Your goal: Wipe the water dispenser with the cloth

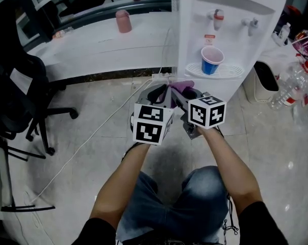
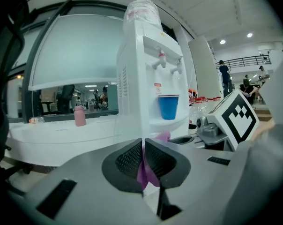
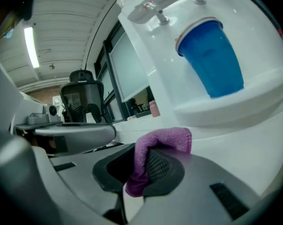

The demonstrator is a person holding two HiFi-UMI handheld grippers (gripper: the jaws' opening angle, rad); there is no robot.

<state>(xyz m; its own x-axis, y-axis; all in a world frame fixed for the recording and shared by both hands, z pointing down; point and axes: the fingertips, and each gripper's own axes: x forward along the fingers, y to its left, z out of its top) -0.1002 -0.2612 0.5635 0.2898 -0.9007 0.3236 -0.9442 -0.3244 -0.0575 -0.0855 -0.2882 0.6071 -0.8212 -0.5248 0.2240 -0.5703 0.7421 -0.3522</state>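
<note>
Both grippers sit close side by side in the middle of the head view, and they share one cloth. The left gripper (image 2: 144,161) has its two jaws pressed together on the purple cloth (image 2: 146,178), with only a thin strip of it showing between them. The right gripper (image 3: 141,165) is closed on the same cloth too, and a soft fold of it lies over the top of one jaw. In the head view the cloth is a small purple bunch between the tips of the two grippers, low in front of the water dispenser (image 1: 230,29) and not touching it. The water dispenser is the biggest thing, tall and white, at the upper right of the head view. A long white desk (image 1: 93,47) runs across the upper left, next to the dispenser. A black chair (image 1: 21,96) stands at the left edge on the pale floor (image 1: 108,116). A thin white cable (image 1: 87,142) lies across the floor from the lower left up toward the desk. A blue cup (image 1: 211,61) stands on the dispenser's small white tray (image 1: 230,74), under the taps. A pink bottle (image 1: 124,21) stands on the desk near the top. A little red tap (image 1: 218,18) sticks out above the cup.
</note>
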